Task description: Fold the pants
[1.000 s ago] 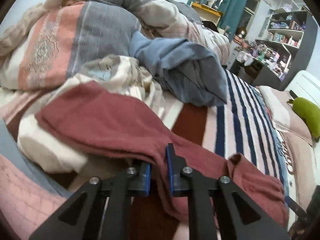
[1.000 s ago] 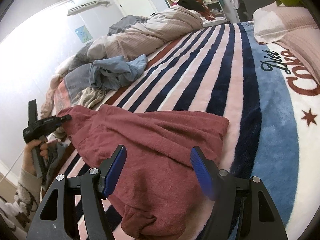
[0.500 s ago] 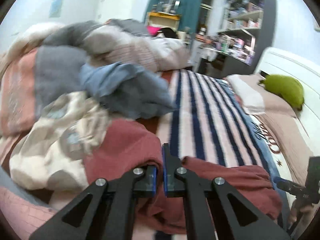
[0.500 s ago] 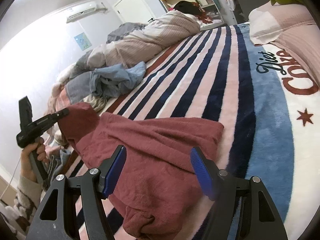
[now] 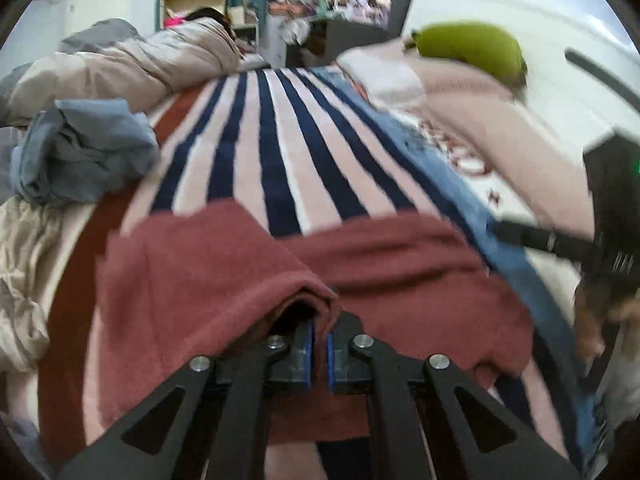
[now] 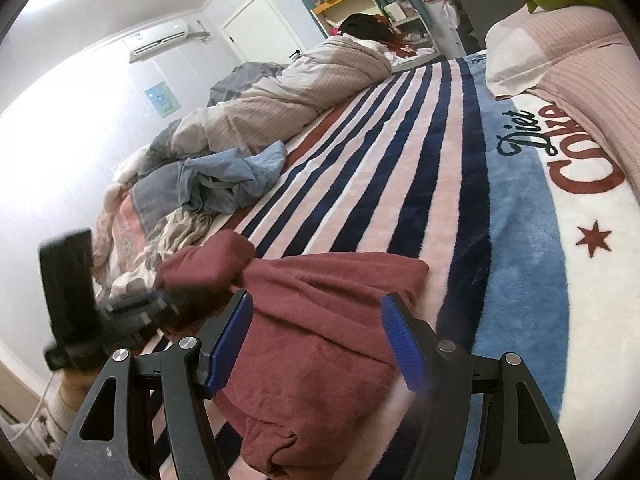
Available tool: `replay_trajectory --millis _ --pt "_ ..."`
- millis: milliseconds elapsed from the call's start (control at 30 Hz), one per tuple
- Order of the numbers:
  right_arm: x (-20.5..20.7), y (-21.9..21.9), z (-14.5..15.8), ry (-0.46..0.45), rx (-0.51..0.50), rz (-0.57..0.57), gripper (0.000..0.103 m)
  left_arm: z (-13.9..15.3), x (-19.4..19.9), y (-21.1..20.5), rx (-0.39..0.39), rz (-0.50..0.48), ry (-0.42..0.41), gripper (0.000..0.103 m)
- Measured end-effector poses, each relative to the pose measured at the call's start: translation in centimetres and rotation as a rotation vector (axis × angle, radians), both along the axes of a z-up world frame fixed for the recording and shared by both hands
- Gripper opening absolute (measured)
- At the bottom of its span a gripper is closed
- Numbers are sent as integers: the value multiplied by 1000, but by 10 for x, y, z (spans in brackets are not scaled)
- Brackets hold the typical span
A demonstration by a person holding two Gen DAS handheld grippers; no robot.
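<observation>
Dark red fleece pants (image 5: 400, 264) lie on the striped blanket (image 5: 264, 152), also in the right wrist view (image 6: 320, 344). My left gripper (image 5: 319, 350) is shut on a fold of the pants' edge, lifting it over the rest. It shows blurred at the left of the right wrist view (image 6: 160, 300), holding the bunched end. My right gripper (image 6: 316, 344) is open and empty, hovering just above the pants' near part. It appears at the right edge of the left wrist view (image 5: 520, 236).
A crumpled blue garment (image 6: 224, 180) and a heap of quilts (image 6: 288, 92) lie along the far left of the bed. Pink pillows (image 6: 568, 56) with a green plush (image 5: 472, 48) sit at the right. Shelves and a wall stand behind.
My left gripper has carried the pants' end rightward over the rest of the garment, and its view has swung from the quilt heap toward the pillows. My right gripper has stayed open above the pants.
</observation>
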State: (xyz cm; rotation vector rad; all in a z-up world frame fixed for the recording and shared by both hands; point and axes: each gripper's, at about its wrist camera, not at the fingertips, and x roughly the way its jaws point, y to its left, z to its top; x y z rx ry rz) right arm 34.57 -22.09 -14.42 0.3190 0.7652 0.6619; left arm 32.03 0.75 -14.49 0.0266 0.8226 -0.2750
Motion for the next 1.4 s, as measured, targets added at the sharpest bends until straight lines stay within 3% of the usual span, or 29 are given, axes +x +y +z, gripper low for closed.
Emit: replay_trajectory --millis 167,200,300,333,433,600,800,900,1133,1233,1400 --pt "1 4 -2 4 -15 6 63 -9 -7 -5 -5 -18 44 12" --pt "1 5 -3 7 -18 8 63 -6 -9 -4 -20 -19 50 18" --pt "0 11 -4 7 -42 9 63 11 -20 4 -98 -41 70 53" --pt "-1 14 -2 0 -59 5 63 20 -27 7 -115 -50 62 55" --pt "-7 28 9 -31 -115 3 63 47 -45 28 -141 -20 13 56" --pt "-26 71 36 -112 -199 27 67 77 -62 90 -172 141 -57 61" --pt "-38 147 42 -145 -299 116 75 57 -56 147 -89 324 -36 62" --pt "-39 182 38 -149 -308 130 85 39 -51 168 -94 381 2 62" --pt "-36 249 20 -147 -312 125 91 33 -55 192 -119 405 -29 62" --pt "-37 263 14 -137 -306 118 93 29 -53 191 -102 406 -16 62" --pt "-34 275 5 -135 -387 68 93 25 -51 191 -157 405 6 62"
